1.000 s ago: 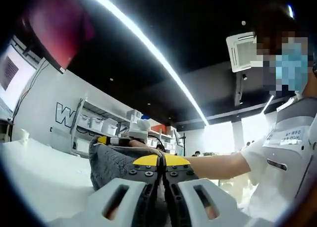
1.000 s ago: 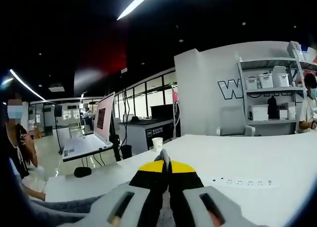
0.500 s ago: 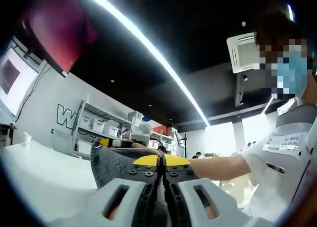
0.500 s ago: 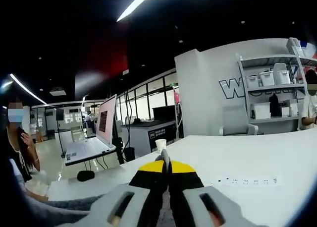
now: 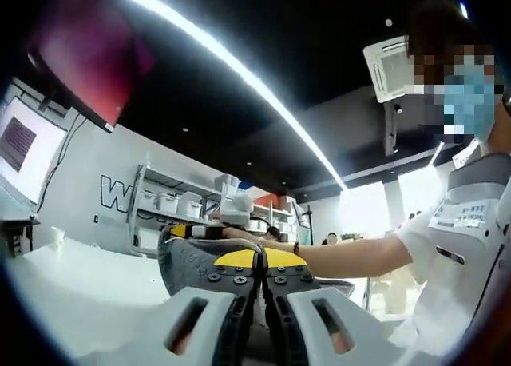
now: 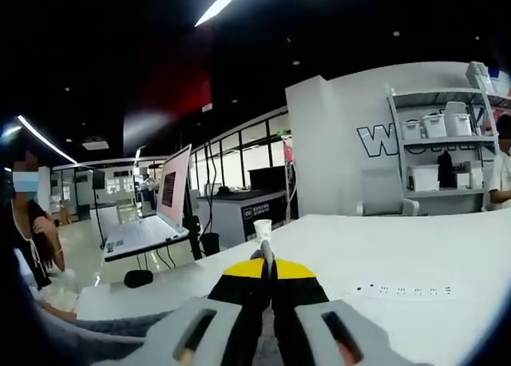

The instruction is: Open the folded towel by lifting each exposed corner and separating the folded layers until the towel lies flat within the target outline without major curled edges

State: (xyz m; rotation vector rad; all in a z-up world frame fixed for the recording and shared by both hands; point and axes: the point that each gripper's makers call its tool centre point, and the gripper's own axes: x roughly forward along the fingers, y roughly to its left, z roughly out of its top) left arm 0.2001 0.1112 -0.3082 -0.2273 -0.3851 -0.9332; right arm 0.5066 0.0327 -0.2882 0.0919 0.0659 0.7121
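Observation:
The dark grey towel bulges up just left of my left gripper, whose yellow-tipped jaws are shut on its cloth. My right gripper comes in behind the towel's top edge, held by the person's hand. In the right gripper view, my right gripper is shut on a thin grey towel edge that pokes out between the jaws. More grey towel trails off to the lower left. Both grippers sit low over the white table.
A white power strip lies on the table to the right. A paper cup stands at the far edge, and an open laptop sits on a stand at left. Shelves with bins line the back wall. The person's torso is close on the right.
The left gripper view has tilted and shifted a little, with the towel bulge now sitting slightly further right and lower. The right gripper view is almost unchanged. Both grippers stay shut on the towel.

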